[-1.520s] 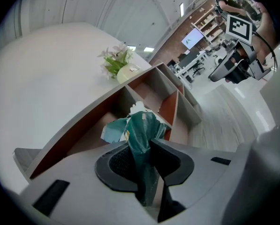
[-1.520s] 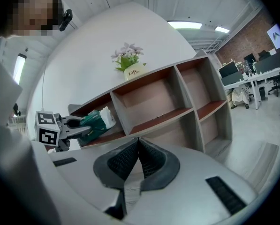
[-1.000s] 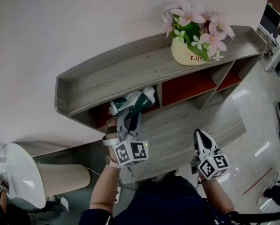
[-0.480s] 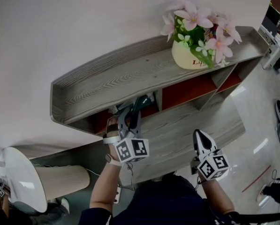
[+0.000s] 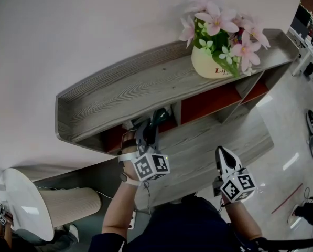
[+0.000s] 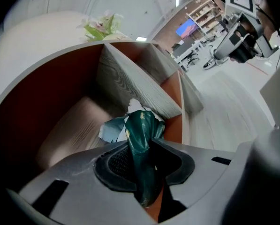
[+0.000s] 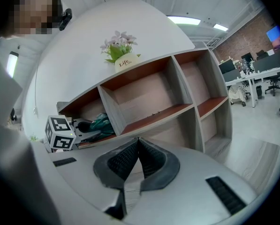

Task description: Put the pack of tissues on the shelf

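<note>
A grey wood-grain shelf point(image 5: 119, 91) with red-brown inner panels is standing against a pale wall point(image 5: 67, 30), and a glossy light floor point(image 5: 287, 135) is spreading out to its right. A cream flower pot point(image 5: 211, 64) with pink blossoms is sitting on the top board. The left tool point(image 5: 147, 131) is reaching into the leftmost compartment under that board, and the dark green pack of tissues point(image 5: 159, 114) is showing there just past its tips. The left gripper view is giving what the head view is hiding. The pack's near end is sitting pinched between the two pads, whose jaws have just been opening a little. Its far end is pointing into the compartment close to the right divider, and I cannot tell whether it is resting on the board. The right tool point(image 5: 223, 155) is hovering well apart, in front of the lower boards. Its own view is showing its jaws meeting with nothing between them, the whole run of open compartments, and office desks point(image 7: 261, 71) with chairs far right, which the head view is catching only at its edge.
</note>
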Tool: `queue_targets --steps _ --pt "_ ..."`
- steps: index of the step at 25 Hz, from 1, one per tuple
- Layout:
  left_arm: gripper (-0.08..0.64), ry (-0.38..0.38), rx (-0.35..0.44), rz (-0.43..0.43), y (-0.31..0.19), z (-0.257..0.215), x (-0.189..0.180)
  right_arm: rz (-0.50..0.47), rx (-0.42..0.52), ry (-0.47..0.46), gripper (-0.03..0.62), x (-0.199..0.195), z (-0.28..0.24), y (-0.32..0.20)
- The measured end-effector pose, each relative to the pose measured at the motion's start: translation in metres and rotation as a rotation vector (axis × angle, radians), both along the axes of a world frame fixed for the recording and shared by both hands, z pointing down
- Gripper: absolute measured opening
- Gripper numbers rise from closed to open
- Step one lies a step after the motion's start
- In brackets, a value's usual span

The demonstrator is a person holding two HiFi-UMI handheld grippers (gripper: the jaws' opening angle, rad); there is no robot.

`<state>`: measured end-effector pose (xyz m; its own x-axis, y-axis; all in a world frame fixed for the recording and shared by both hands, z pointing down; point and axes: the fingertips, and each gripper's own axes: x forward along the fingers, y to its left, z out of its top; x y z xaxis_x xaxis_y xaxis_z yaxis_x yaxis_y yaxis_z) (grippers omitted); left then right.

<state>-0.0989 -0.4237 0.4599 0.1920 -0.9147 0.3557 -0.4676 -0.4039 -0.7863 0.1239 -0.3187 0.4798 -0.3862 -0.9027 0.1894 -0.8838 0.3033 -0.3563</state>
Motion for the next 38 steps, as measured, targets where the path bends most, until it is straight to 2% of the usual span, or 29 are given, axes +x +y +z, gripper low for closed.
queue_targets --steps 12,15,18,21,26,38 --pt "0.124 -0.020 -0.015 0.004 0.000 0.004 0.002 -0.014 0.010 0.003 0.011 -0.011 -0.002 0.015" --pt "0.149 0.023 0.000 -0.008 0.001 -0.003 0.001 -0.015 0.013 0.004 0.011 -0.013 -0.002 0.021" --pt "0.220 0.052 0.045 -0.024 0.005 -0.016 -0.002 -0.013 0.014 0.006 0.011 -0.013 -0.003 0.028" --pt "0.272 0.066 0.054 -0.026 0.011 -0.021 -0.003 -0.009 0.015 0.007 0.011 -0.013 -0.003 0.034" --pt "0.288 0.094 0.062 -0.035 0.023 -0.026 -0.010 -0.014 0.024 0.008 0.011 -0.019 -0.006 0.040" --pt "0.287 0.256 0.077 -0.023 0.072 -0.046 -0.016 -0.002 0.057 0.013 0.011 -0.018 -0.017 0.050"
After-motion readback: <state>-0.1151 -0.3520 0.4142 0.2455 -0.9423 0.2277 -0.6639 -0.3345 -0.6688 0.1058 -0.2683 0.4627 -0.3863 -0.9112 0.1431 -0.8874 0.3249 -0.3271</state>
